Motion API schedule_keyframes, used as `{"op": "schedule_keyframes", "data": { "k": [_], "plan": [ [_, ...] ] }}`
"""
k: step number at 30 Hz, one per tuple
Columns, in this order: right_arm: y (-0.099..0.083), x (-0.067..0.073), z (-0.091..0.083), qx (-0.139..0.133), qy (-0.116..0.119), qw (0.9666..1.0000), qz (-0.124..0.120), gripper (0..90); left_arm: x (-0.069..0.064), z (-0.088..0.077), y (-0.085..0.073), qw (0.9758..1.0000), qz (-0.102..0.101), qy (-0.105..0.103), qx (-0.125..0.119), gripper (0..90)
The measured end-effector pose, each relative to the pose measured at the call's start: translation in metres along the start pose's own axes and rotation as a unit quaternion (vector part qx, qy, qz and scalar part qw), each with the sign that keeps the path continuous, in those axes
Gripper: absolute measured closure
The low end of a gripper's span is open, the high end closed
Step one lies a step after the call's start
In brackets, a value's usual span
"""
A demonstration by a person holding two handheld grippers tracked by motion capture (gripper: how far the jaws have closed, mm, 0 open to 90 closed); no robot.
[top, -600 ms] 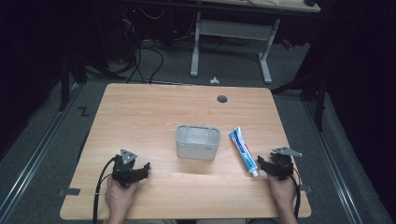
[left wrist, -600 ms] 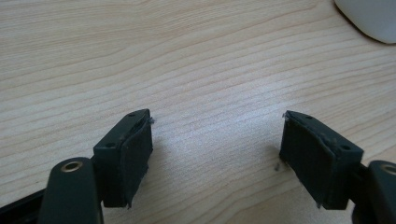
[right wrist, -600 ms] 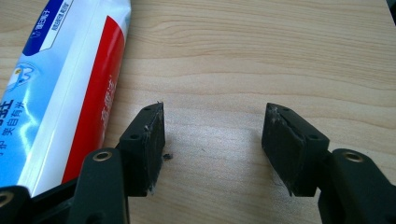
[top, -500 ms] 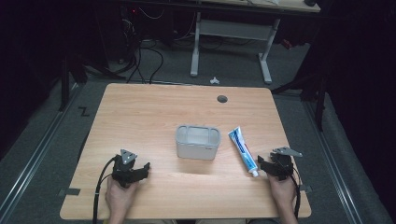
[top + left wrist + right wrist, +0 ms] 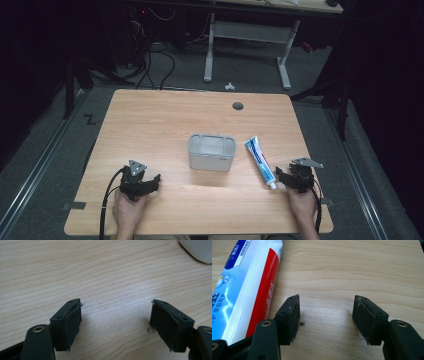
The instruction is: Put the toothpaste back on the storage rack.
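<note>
Here's the wooden table [image 5: 165,120], and right in the middle of it sits the grey rectangular container [image 5: 211,151], open side up. Everything else is placed around that container. Just to its right lies the toothpaste tube [image 5: 260,161], flat on the wood, running at a slant with its white cap end toward the person's edge of the table.

Right of the container and a touch nearer the person, the right gripper [image 5: 284,176] rests low on the table in the person's right hand [image 5: 301,202]. Its tips sit just beside the tube's cap end. From the right gripper view, the jaws stand spread wide with bare wood between them, and the toothpaste tube [image 5: 244,287] lies just outside the left-hand jaw, not between the two.

Left of the container and nearer the person, the left gripper [image 5: 152,181] is held by the left hand [image 5: 127,210]. Its jaws are spread too, nothing between them but tabletop. In the left gripper view, a corner of the container [image 5: 197,250] peeks in at the top right, well apart from the jaws.
</note>
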State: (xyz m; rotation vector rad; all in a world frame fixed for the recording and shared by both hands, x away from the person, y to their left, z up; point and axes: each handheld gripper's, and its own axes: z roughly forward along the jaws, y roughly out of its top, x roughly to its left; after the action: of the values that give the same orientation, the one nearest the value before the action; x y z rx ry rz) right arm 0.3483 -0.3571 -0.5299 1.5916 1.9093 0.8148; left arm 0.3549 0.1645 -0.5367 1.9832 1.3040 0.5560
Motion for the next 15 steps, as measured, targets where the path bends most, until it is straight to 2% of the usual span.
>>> {"op": "schedule_keyframes", "data": {
  "k": [11,15],
  "plan": [
    [-0.0006,0.0016,-0.0005,-0.001,-0.001,1.0000,0.001,39.6,0.0011,-0.0006,-0.0003,1.0000,-0.004,-0.003,-0.001,25.5],
    [-0.0006,0.0017,-0.0006,-0.001,-0.002,1.0000,0.001,39.7,-0.0001,-0.0002,-0.0002,1.0000,0.001,0.000,0.000,25.0]
  ]
}}
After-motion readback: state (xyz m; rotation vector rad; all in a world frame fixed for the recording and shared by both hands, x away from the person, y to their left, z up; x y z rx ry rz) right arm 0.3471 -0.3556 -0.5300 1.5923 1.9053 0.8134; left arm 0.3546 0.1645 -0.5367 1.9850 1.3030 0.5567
